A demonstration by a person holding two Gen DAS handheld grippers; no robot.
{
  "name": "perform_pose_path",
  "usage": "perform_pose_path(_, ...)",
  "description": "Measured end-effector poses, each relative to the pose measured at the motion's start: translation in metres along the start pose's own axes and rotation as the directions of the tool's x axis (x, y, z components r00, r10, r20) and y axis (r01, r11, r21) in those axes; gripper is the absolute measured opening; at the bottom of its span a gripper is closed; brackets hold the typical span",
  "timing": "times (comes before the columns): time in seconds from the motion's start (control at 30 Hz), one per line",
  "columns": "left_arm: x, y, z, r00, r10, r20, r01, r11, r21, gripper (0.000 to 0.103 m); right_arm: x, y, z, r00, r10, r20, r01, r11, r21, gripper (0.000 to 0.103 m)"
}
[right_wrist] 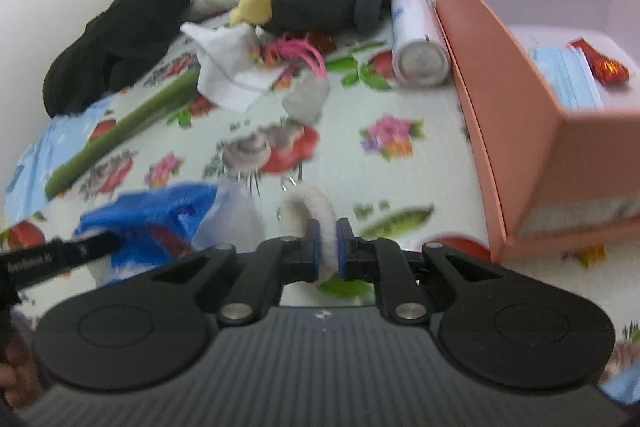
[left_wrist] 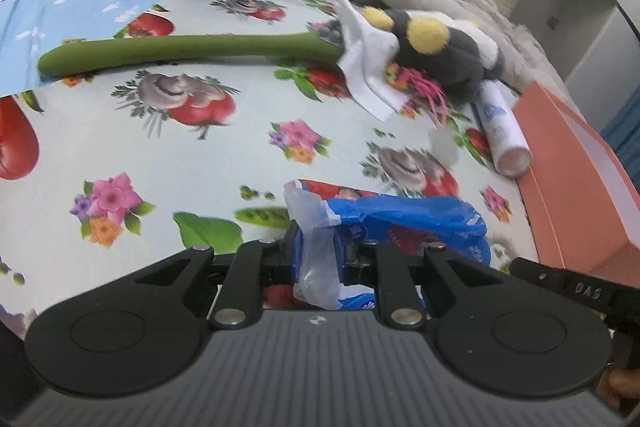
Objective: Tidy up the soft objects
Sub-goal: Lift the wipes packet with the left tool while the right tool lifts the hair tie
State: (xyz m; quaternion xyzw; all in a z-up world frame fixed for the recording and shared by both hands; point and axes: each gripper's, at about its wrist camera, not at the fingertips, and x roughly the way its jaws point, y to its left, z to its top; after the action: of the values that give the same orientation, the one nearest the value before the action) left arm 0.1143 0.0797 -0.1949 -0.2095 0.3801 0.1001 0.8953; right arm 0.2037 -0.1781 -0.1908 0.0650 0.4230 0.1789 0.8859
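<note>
At lower centre of the left wrist view, our left hand-held gripper is clenched on a blue plastic bag over the floral bed sheet. In the right wrist view, our right hand-held gripper pinches a white fuzzy ring; the pink box stands at right.

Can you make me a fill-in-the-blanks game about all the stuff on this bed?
1. The left gripper is pinching a blue and clear plastic ____.
2. The open box is ____ coloured.
3. The long soft stick is ____.
4. The right gripper squeezes a fluffy ____ ring.

Missing words: bag, pink, green, white
</note>
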Motion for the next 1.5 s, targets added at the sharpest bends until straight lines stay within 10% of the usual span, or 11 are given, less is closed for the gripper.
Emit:
perform_pose_path(0.3,-0.009,-0.009,-0.019,0.996,-0.025,-0.083,0.033,0.995,0.093,0.039,-0.013,-0.008,-0.023,1.0,-0.008,-0.028,0.007,0.999,-0.037,0.019)
perform_pose_path(0.43,-0.015,-0.007,-0.022,0.997,-0.017,-0.082,0.031,0.985,0.171,0.057,-0.016,-0.006,-0.025,1.0,-0.026,-0.01,0.025,0.996,-0.086,0.06)
perform_pose_path(0.73,-0.022,-0.011,-0.011,0.995,-0.054,-0.081,0.076,0.949,0.307,0.067,-0.005,-0.001,-0.027,1.0,-0.007,-0.003,0.007,0.982,-0.189,0.06)
perform_pose_path(0.9,-0.025,-0.034,-0.01,0.995,-0.071,-0.067,0.093,0.895,0.436,0.071,0.002,-0.002,-0.034,1.0,-0.031,-0.003,0.029,0.977,-0.209,0.053)
perform_pose_path(1.07,-0.021,-0.052,-0.014,0.994,-0.074,-0.076,0.104,0.837,0.537,0.071,-0.001,-0.003,-0.037,0.998,-0.055,0.012,0.056,0.968,-0.244,0.022)
perform_pose_path(1.5,-0.003,-0.081,-0.019,0.995,-0.028,-0.093,0.09,0.619,0.78,0.071,-0.017,-0.015,-0.044,0.999,-0.052,0.013,0.053,0.974,-0.22,0.02)
